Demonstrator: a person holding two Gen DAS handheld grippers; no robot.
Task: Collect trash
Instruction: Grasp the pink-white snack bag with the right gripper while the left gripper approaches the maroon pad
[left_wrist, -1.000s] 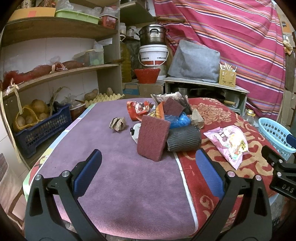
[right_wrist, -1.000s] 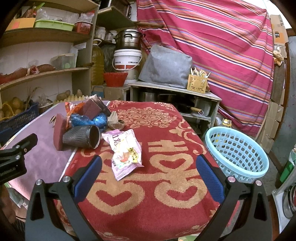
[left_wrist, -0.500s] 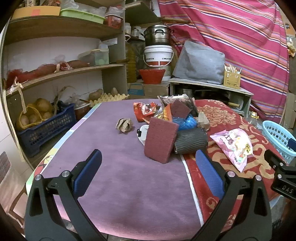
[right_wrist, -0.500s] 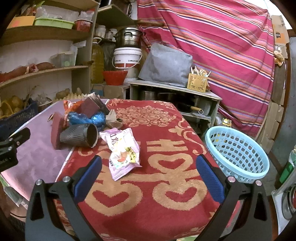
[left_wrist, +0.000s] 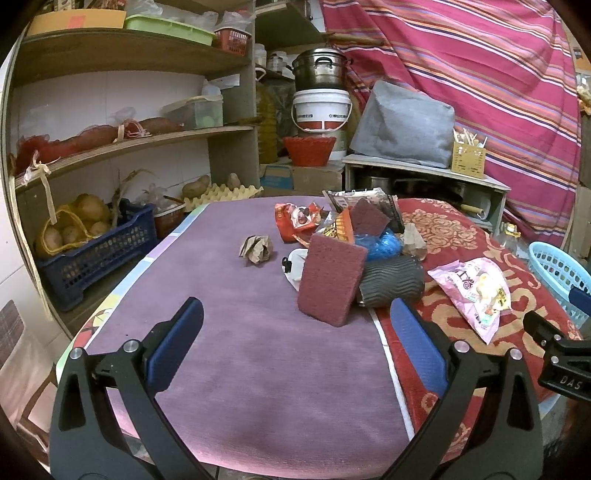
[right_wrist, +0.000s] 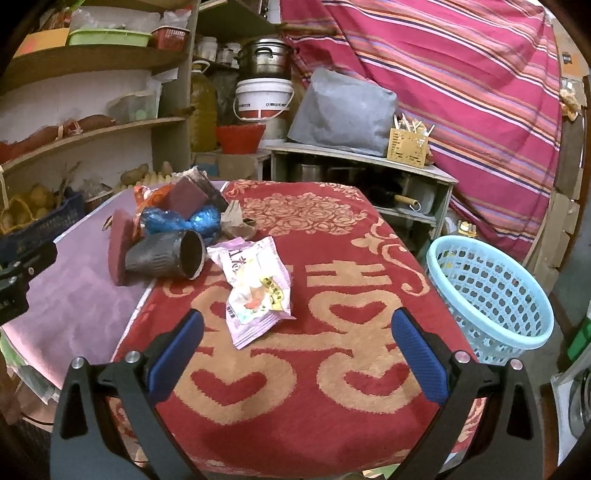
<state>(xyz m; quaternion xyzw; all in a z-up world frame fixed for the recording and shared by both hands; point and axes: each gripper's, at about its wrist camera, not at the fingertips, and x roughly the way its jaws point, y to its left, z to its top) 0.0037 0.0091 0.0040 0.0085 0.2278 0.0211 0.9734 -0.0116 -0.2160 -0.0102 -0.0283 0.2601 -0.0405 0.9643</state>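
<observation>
From the left wrist, our left tongs (left_wrist: 295, 343) gape empty above the purple table (left_wrist: 236, 350); the crumpled paper ball (left_wrist: 256, 249) sits far, light and crushable.

From the right wrist, our right tongs (right_wrist: 295, 347) gape near the limp, slippery pink wrapper (right_wrist: 256, 286); we'd pinch its near edge. The blue basket (right_wrist: 491, 284) waits right, its inside hard to read.

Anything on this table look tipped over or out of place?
Yes: the dark ribbed cup lies on its side, open mouth toward the pink snack wrapper, and a maroon scouring pad leans tilted against it.
</observation>
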